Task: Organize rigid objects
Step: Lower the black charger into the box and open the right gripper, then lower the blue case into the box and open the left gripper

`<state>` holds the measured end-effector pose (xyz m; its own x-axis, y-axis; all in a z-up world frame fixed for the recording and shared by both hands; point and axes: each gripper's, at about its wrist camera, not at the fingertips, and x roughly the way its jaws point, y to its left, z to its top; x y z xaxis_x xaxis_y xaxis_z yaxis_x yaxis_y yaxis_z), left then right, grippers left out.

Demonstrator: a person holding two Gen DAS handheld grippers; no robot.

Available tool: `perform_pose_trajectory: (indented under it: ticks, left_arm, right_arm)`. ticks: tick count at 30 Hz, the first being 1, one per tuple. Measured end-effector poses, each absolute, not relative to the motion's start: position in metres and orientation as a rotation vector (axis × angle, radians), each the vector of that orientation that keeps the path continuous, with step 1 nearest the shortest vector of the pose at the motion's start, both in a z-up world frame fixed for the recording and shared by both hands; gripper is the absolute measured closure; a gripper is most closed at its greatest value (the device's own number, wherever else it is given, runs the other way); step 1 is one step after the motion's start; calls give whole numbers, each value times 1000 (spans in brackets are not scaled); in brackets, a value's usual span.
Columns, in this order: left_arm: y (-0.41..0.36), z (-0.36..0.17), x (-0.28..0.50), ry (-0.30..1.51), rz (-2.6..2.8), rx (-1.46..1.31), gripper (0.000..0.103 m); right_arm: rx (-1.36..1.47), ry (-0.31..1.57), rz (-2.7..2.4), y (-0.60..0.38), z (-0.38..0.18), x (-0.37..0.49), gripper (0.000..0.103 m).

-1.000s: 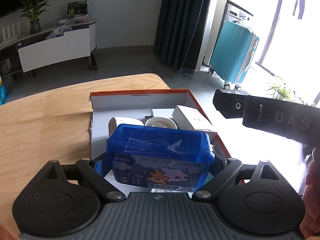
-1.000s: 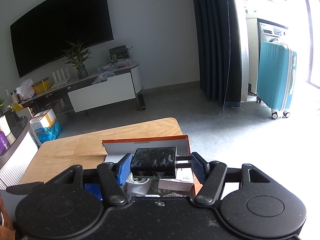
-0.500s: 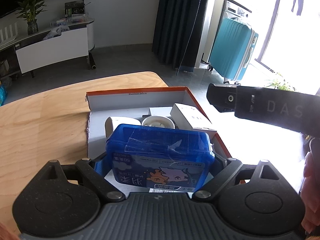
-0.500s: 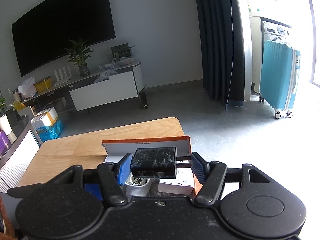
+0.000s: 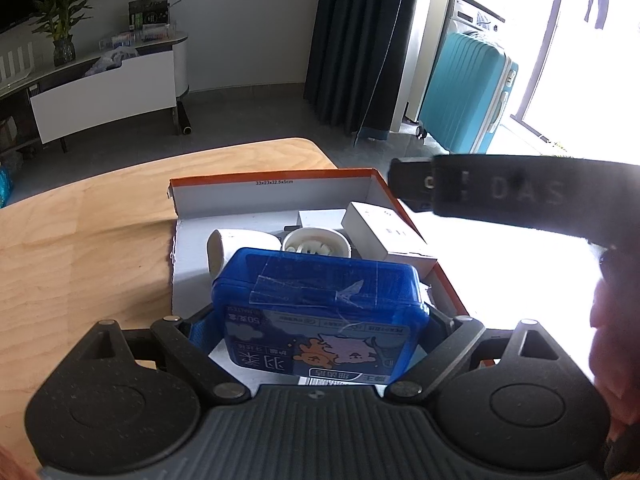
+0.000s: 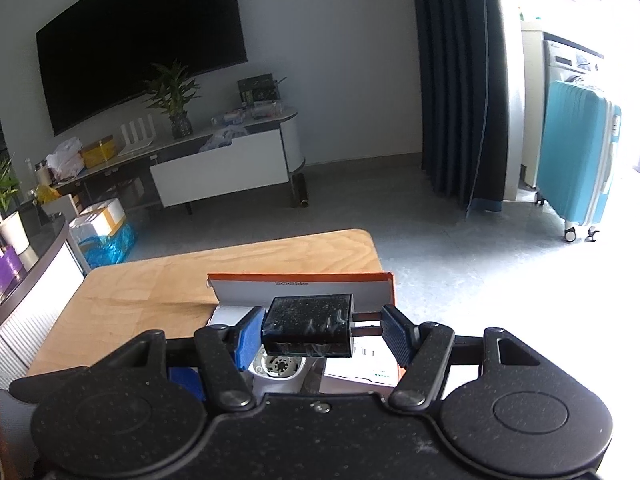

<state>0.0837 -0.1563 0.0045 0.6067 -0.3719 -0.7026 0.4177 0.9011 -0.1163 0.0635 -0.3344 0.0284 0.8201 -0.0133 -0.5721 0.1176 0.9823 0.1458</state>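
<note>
Blue case point(image 5: 320, 312) clamped in left hand-held gripper point(image 5: 316, 320), above box point(image 5: 272, 196)

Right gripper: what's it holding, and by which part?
The right gripper holds a black plug adapter: one pad on its flat end, the other on its prong tips.
</note>
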Motion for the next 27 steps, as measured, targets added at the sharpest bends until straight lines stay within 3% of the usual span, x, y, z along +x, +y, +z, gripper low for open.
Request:
perform_pose_trajectory:
  ticks: [10,15,27]
  left_arm:
    - [-155,2,88,802,-445,54,8]
    - [-155,0,90,808,-446,55,8]
    - [-164,0,85,801,-469,56,8]
  right_arm:
    - [144,674,-1,-335,18,107,26]
    - [129,623,-8,-338,22,127,23]
    - [170,495,-109,-366,54,55,23]
